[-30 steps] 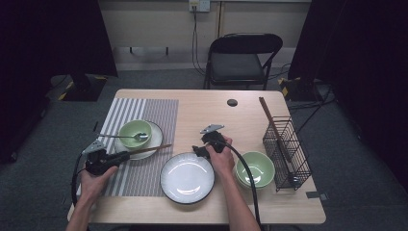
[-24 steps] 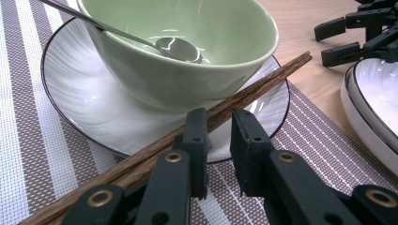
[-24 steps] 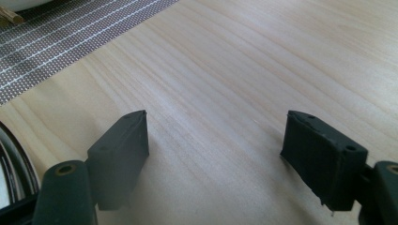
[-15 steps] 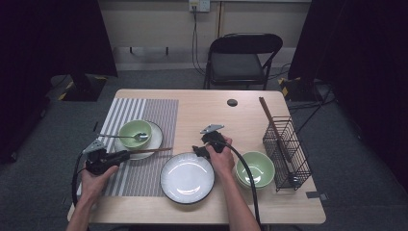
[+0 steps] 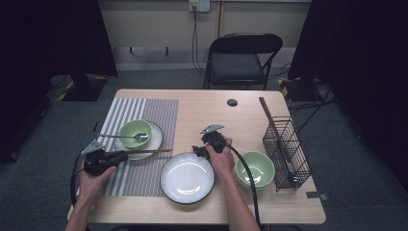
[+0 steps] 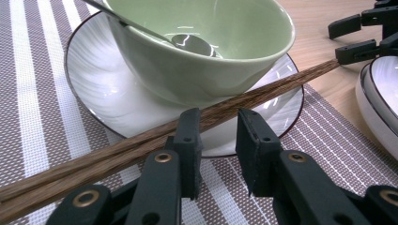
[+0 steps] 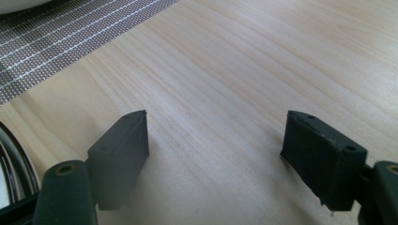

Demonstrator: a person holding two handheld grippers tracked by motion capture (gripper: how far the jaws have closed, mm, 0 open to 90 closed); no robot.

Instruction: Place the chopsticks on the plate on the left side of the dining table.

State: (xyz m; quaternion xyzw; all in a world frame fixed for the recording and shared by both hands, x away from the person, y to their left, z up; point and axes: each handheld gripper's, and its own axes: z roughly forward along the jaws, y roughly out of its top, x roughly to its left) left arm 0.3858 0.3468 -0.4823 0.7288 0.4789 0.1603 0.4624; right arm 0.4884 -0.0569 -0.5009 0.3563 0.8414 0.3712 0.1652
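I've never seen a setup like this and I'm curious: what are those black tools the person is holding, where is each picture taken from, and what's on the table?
A person holds a hand-operated two-jaw gripper in each hand; no robot arm is involved. One picture comes from a camera above the table, the other two from cameras riding on each gripper, looking along its black jaws.

On the table are a striped placemat, a green bowl with a spoon on a small plate, wooden chopsticks resting across that plate, a large white plate, a second green bowl and a wire basket.

The left gripper has just been opening; the chopsticks pass by its jaws, apparently released. The right gripper is open over bare wood, holding nothing.
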